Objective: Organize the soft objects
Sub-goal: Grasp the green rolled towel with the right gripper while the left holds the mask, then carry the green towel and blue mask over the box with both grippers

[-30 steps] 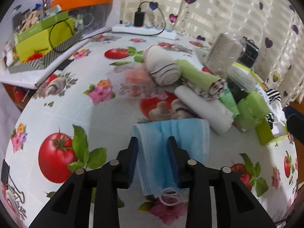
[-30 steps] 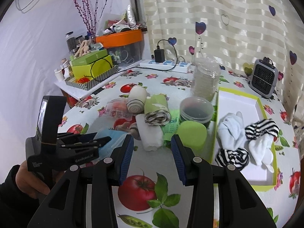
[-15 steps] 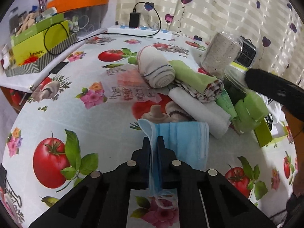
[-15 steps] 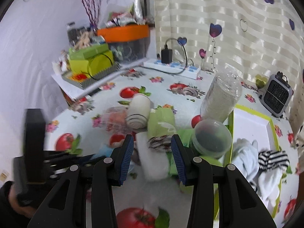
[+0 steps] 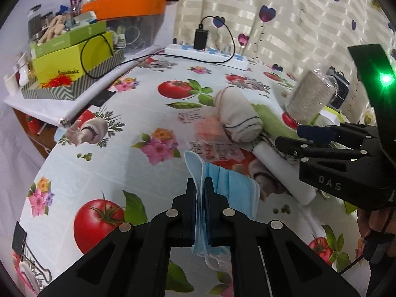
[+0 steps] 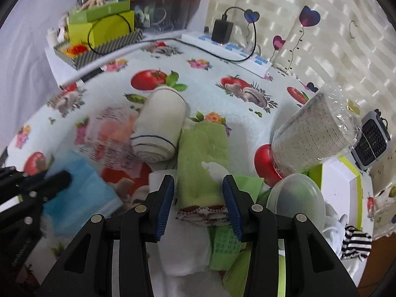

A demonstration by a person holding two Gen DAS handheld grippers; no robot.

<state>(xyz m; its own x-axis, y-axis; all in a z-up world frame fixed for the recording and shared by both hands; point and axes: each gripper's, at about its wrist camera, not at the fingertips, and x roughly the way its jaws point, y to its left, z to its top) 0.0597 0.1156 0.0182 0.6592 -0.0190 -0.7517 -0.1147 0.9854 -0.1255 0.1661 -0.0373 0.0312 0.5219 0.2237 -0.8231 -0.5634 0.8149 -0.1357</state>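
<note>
My left gripper (image 5: pixel 200 193) is shut on a folded blue face mask (image 5: pixel 230 185), pinching its edge and lifting it off the tablecloth; the mask also shows in the right wrist view (image 6: pixel 81 193). My right gripper (image 6: pixel 198 198) is open, its fingers either side of a rolled green cloth (image 6: pixel 201 163) with a patterned end. A cream rolled cloth (image 6: pixel 159 126) lies behind it, and a white rolled cloth (image 5: pixel 284 173) beside it. The right gripper shows in the left wrist view (image 5: pixel 297 138).
A clear pack of cotton pads (image 6: pixel 314 136) leans at the right. A lidded plastic tub (image 6: pixel 295 205) sits beside a green-rimmed tray (image 6: pixel 351 173) holding striped socks (image 6: pixel 356 243). A pink packet (image 6: pixel 113 133), a power strip (image 5: pixel 205 54) and boxes (image 5: pixel 74 57) lie further back.
My left gripper, open around the mask a second ago, shut on it and has raised it. My right gripper moved forward and down over the green rolled cloth.
</note>
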